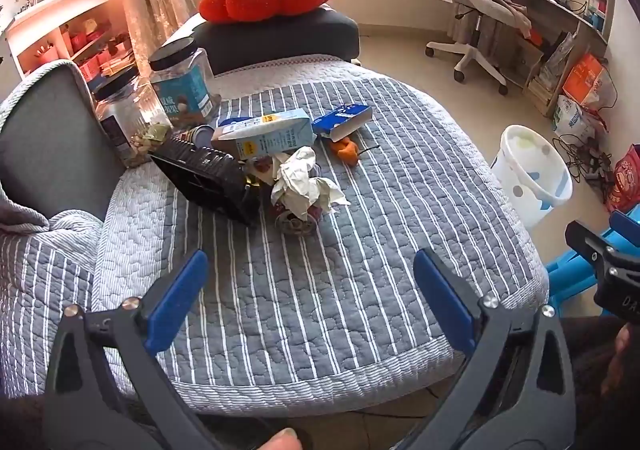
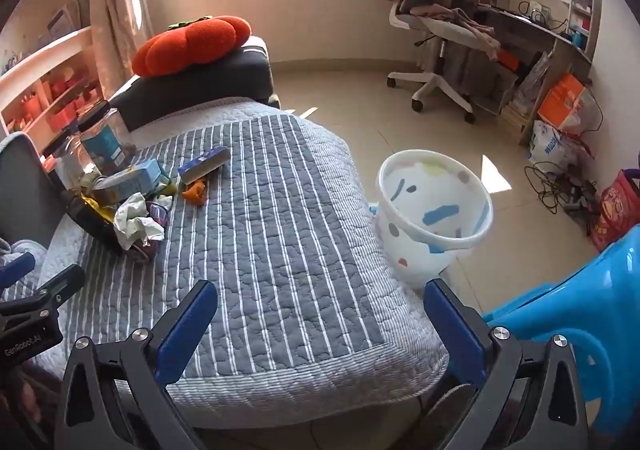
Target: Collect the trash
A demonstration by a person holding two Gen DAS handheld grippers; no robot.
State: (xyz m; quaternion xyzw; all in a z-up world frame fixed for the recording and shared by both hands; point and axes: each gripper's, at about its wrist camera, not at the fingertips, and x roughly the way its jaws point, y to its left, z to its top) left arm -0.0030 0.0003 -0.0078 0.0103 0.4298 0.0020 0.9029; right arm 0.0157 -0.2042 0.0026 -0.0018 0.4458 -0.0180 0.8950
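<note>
A bed (image 1: 360,330) covered in a grey quilt with white stripes fills most of both views. On the floor just beside its edge stands a white trash bin (image 2: 434,209) with coloured spots and blue marks, tilted a little, its mouth open toward the camera. A blue plastic stool (image 2: 580,322) sits near the bin at the bed's corner.

The left hand-held gripper (image 1: 316,298) hovers over the near end of the quilt with its blue-padded jaws spread wide; nothing lies between them and they touch nothing. The right hand-held gripper (image 2: 320,324) hangs over the bed's near corner, likewise spread wide and holding nothing, with the bin just beyond its right finger.

The trash lies in a heap at the far left part of the bed: a black tray (image 1: 208,179) tipped on its side, a light blue carton (image 1: 266,135) lying flat, a blue and white box (image 1: 344,121) beside it, crumpled white paper (image 1: 304,181) in front of the carton, and a small orange peel (image 1: 346,149) just under the box. Two clear jars (image 1: 182,83) with black lids stand behind the heap.
</note>
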